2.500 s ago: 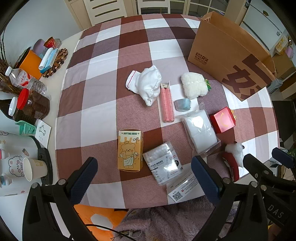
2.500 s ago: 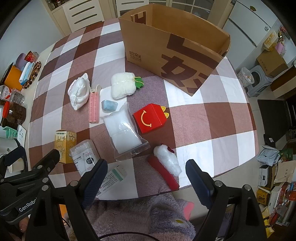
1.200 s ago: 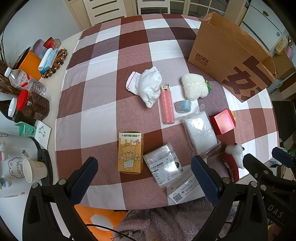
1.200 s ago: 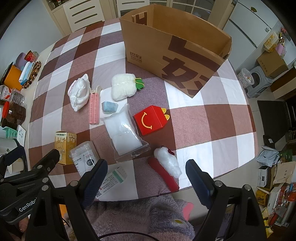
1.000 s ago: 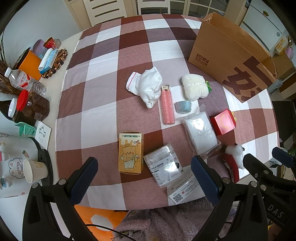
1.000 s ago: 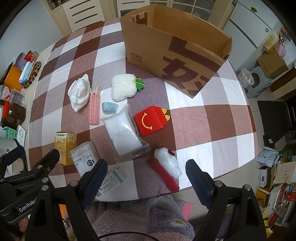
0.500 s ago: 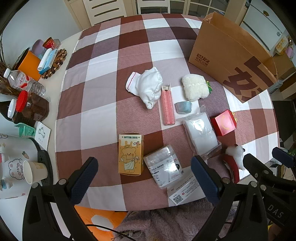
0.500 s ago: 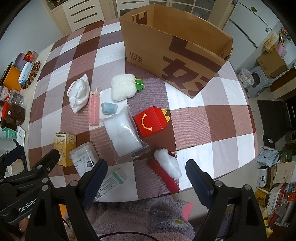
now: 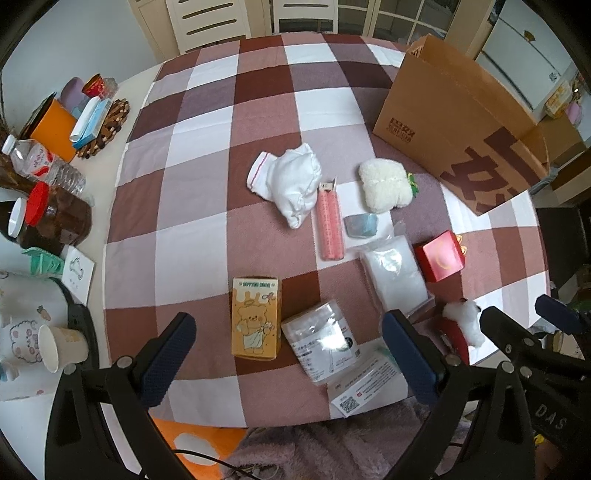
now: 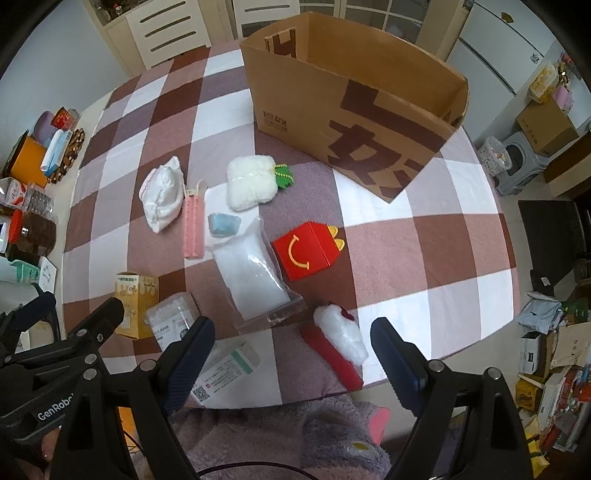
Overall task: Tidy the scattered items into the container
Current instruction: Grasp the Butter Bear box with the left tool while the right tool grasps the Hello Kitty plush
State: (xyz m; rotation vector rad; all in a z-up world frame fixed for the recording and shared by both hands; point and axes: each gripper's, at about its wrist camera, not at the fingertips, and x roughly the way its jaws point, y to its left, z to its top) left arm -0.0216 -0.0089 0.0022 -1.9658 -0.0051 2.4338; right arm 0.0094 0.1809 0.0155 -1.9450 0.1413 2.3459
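The right gripper (image 10: 291, 354), wide open and empty, hangs right above the red sock (image 10: 334, 347) at the table's near edge.

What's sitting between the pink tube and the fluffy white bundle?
A small blue-grey pouch, seen in both wrist views, lies between the pink tube and the fluffy white bundle.

Matt cardboard box (image 10: 354, 122) on woven checked tablecloth (image 10: 406, 251).

A red-lidded jar (image 9: 55, 218), a water bottle (image 9: 40, 164) and a paper cup (image 9: 61, 347) stand on the table's left edge. At far left an orange box (image 9: 55, 127) sits beside a woven trivet (image 9: 109, 125). White chairs (image 9: 207, 22) stand beyond the far side.
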